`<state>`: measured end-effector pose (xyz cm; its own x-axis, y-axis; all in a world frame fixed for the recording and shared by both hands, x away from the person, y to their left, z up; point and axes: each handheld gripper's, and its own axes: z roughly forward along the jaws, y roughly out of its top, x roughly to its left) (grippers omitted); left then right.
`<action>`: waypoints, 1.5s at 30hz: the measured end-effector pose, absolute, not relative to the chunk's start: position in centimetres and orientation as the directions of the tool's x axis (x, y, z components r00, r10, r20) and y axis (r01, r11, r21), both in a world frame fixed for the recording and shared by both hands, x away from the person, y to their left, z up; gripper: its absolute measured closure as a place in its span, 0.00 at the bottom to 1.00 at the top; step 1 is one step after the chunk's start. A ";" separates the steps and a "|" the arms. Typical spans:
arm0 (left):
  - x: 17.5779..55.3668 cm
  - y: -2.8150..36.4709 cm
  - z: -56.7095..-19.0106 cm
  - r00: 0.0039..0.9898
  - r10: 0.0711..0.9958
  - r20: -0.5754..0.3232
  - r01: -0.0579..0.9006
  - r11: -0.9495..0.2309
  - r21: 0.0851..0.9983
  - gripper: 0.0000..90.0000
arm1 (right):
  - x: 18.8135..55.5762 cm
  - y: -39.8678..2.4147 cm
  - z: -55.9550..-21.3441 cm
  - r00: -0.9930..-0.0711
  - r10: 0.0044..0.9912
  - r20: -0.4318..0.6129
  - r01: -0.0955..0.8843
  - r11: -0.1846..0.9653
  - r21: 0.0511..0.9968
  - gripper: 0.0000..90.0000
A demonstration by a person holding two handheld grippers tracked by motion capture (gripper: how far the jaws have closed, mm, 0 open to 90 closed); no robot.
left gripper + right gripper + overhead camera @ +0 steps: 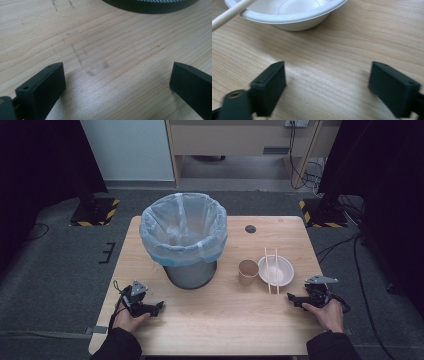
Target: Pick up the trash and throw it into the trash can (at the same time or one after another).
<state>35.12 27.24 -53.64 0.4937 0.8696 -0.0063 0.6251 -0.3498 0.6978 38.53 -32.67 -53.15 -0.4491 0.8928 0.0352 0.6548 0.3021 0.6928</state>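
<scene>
The counter (215, 320) is pale matt wood with visible grain. At its 2 o'clock, the bowl (282, 272) looks like smooth matt white paper pulp, the chopsticks (271, 270) like bare wood, and the cup (248, 272) like brown paper.

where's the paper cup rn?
High view: the paper cup stands upright right of centre on the table, between the lined bin and the white bowl with chopsticks across it.
</scene>
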 end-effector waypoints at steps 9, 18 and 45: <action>35.2 27.4 -53.6 0.501 0.865 -0.007 0.622 -0.355 0.698 0.00 | 37.9 -33.3 -50.8 -0.387 0.920 0.064 0.622 0.208 0.755 0.29; 35.2 27.3 -53.6 0.500 0.866 -0.005 0.622 -0.356 0.698 0.00 | 37.3 -33.2 -48.6 -0.375 0.923 0.086 0.581 0.162 0.798 0.28; 35.1 27.2 -53.6 0.488 0.873 -0.004 0.627 -0.348 0.697 0.00 | 40.2 -27.8 -40.4 -0.436 0.895 0.092 0.410 0.106 0.906 0.33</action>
<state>35.10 27.19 -53.64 0.4881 0.8728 -0.0036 0.6275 -0.3480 0.6965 40.25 -27.76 -40.35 -0.4356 0.8954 0.0921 0.4103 0.1065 0.9057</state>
